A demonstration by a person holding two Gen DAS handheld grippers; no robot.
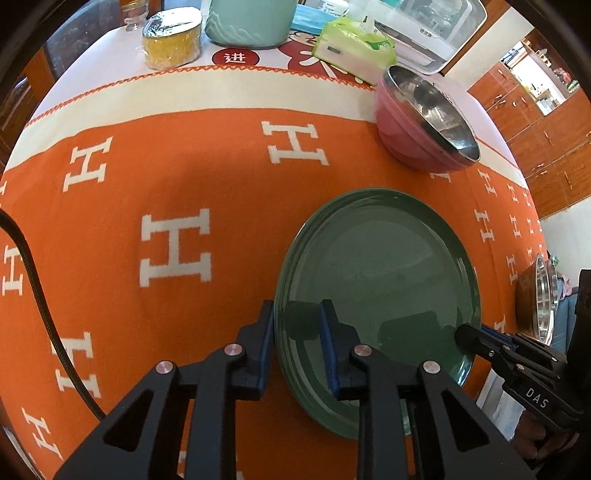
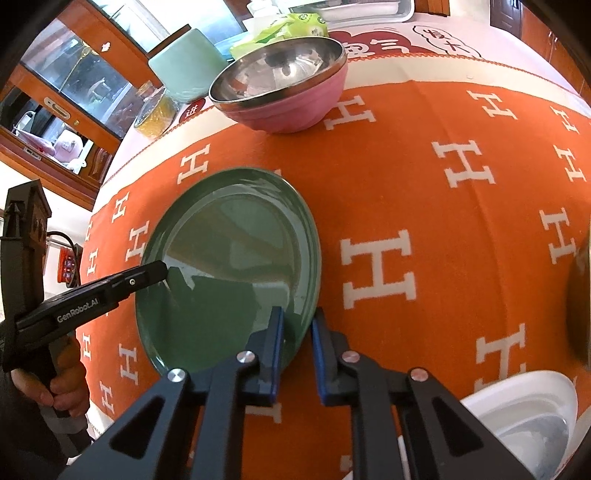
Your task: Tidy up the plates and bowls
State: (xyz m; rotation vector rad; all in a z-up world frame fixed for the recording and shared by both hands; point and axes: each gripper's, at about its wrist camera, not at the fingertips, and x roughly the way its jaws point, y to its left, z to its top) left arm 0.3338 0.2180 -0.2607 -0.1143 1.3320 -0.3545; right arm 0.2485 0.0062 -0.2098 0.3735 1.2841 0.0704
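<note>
A green plate (image 1: pixel 384 266) lies on the orange H-patterned cloth (image 1: pixel 184 177); it also shows in the right wrist view (image 2: pixel 229 258). My left gripper (image 1: pixel 297 317) straddles the plate's left rim, one finger outside and one over the plate, jaws a little apart. My right gripper (image 2: pixel 297 325) straddles the plate's right rim the same way. Each gripper shows in the other's view, the right gripper (image 1: pixel 465 338) and the left gripper (image 2: pixel 159 271). A steel bowl nested in a pink bowl (image 1: pixel 417 125) stands behind the plate, also in the right wrist view (image 2: pixel 284 92).
At the back stand a mint container (image 1: pixel 247 22), a foil-topped yellow tub (image 1: pixel 171 40), a green tissue pack (image 1: pixel 351 42) and a white appliance (image 1: pixel 439 26). A white bowl (image 2: pixel 524 413) sits at the near right. A brown steel-lined bowl (image 1: pixel 535 295) is at the right edge.
</note>
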